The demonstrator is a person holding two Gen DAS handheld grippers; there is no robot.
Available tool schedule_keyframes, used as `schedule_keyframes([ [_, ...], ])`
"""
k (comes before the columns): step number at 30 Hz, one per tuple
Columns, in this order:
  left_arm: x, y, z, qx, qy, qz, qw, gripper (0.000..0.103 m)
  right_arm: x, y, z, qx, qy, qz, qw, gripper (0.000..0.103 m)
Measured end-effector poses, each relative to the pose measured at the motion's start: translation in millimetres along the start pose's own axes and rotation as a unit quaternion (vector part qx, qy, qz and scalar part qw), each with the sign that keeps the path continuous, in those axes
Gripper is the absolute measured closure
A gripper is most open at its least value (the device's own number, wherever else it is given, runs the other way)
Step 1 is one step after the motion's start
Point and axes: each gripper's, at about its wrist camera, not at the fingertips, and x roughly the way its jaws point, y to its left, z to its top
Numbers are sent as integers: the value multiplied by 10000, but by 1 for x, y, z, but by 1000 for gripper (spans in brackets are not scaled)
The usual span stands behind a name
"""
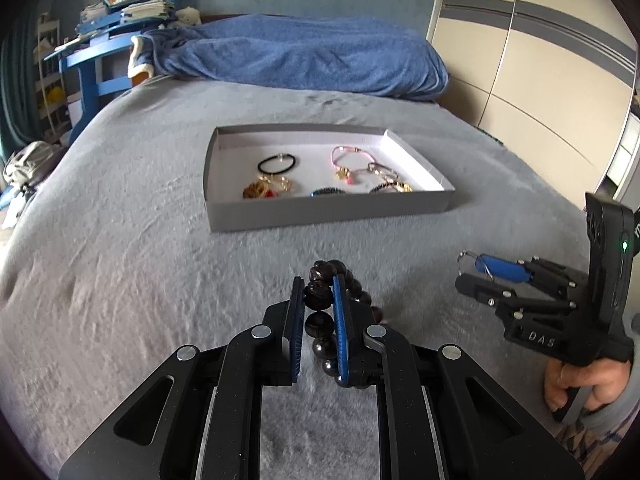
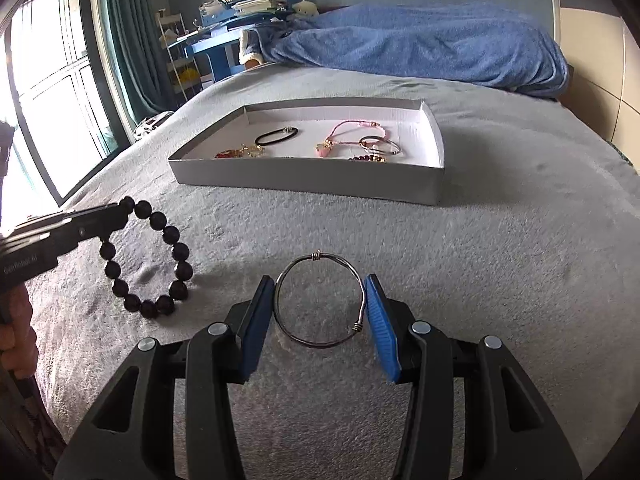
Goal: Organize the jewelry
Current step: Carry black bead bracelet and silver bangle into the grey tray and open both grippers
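Observation:
My left gripper [image 1: 317, 286] is shut on a black bead bracelet [image 1: 320, 320], held just above the grey bedspread; the bracelet also hangs from it in the right wrist view [image 2: 149, 256]. My right gripper [image 2: 320, 286] is shut on a thin silver wire bangle [image 2: 320, 300], its two blue pads pressing the ring's sides; it also shows in the left wrist view [image 1: 468, 270] at the right. A shallow grey cardboard tray [image 1: 332, 210] lies ahead on the bed and holds several bracelets, among them a black hair tie [image 1: 277, 163] and a pink cord bracelet [image 1: 352, 160].
A rumpled blue blanket [image 1: 304, 56] lies across the head of the bed. A blue desk with books [image 1: 116, 36] stands at the far left. A wardrobe [image 1: 532, 64] runs along the right. A window with green curtains [image 2: 60, 80] is at the left.

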Motion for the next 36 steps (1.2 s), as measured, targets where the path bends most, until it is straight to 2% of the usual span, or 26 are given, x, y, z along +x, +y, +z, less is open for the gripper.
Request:
schedule_keyframes([
  [14, -7, 0, 40, 187, -459, 124, 9987, 89, -20, 5, 21, -203, -753, -189, 9968, 57],
  [28, -6, -8, 101, 435, -864, 112, 9953, 88, 0, -13, 66, -94, -861, -194, 9961, 57],
  [36, 10, -11, 127, 540, -918, 120, 9942, 88, 19, -21, 95, -42, -836, -131, 9964, 57],
])
